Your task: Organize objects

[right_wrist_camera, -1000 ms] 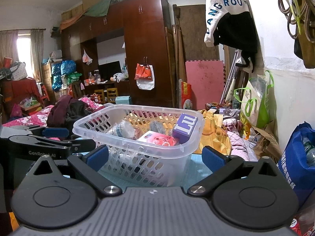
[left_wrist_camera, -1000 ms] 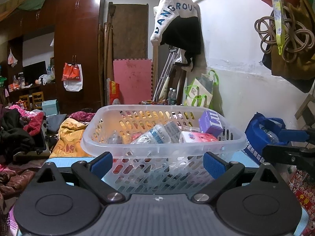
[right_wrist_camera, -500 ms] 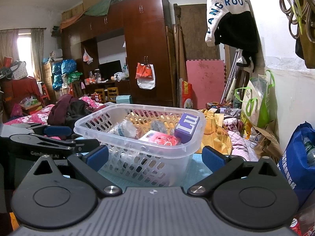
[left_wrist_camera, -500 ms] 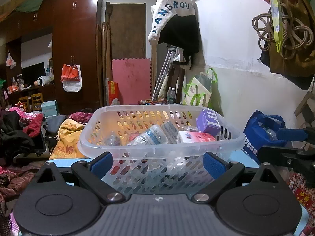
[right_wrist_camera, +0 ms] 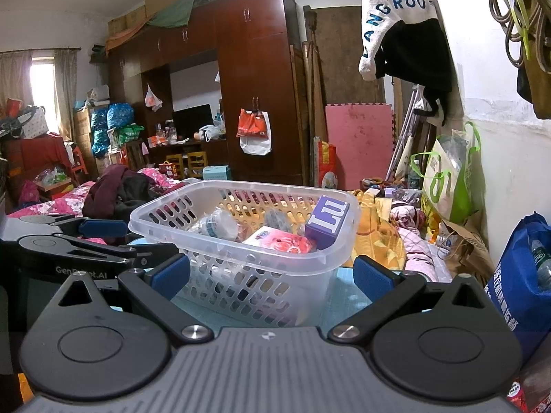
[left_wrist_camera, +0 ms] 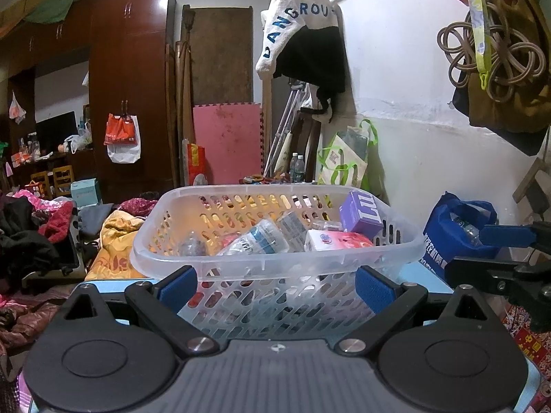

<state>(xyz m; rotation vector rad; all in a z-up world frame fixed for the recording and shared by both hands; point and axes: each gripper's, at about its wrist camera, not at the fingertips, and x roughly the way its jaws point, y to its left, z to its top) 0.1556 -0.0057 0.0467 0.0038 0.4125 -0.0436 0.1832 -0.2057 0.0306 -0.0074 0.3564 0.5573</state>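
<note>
Clear basket [left_wrist_camera: 275, 258] on blue mat [right_wrist_camera: 344, 296], near its front edge. Inside: purple box [left_wrist_camera: 361, 213] at right wall, pink pack [left_wrist_camera: 337, 241], bottle [left_wrist_camera: 258, 241]. Left gripper [left_wrist_camera: 275, 285] & right gripper [right_wrist_camera: 272, 275] both spread wide, empty, facing basket w/o touching.

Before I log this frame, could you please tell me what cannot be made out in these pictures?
- Basket bottom, both views: hidden by its perforated wall and the items on top.
- Purple box lettering, both views: only partly readable.
- Table, both views: mostly hidden behind the left gripper and right gripper.
</note>
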